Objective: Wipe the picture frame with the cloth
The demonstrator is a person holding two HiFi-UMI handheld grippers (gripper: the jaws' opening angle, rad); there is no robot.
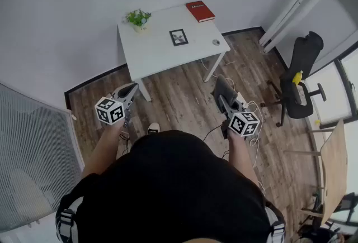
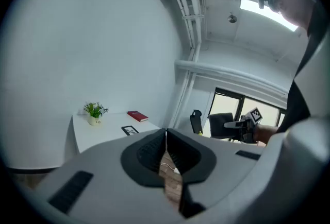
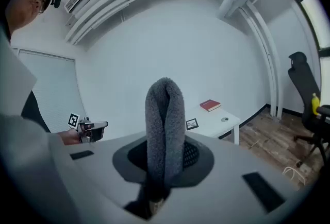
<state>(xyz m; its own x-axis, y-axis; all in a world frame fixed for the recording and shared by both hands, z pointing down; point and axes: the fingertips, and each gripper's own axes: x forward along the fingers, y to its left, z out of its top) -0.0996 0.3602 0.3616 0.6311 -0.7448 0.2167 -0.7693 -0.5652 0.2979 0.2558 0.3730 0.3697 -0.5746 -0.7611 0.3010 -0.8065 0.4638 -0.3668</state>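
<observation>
No wording can be read anywhere. The red book [image 1: 199, 11] on the white table [image 1: 156, 52] bears a faint line of print on its cover (too small to make out); the picture frame [image 1: 178, 37] beside it is equally illegible.

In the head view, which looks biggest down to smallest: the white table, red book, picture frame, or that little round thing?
Largest first:
1. white table
2. red book
3. picture frame
4. small round object
</observation>
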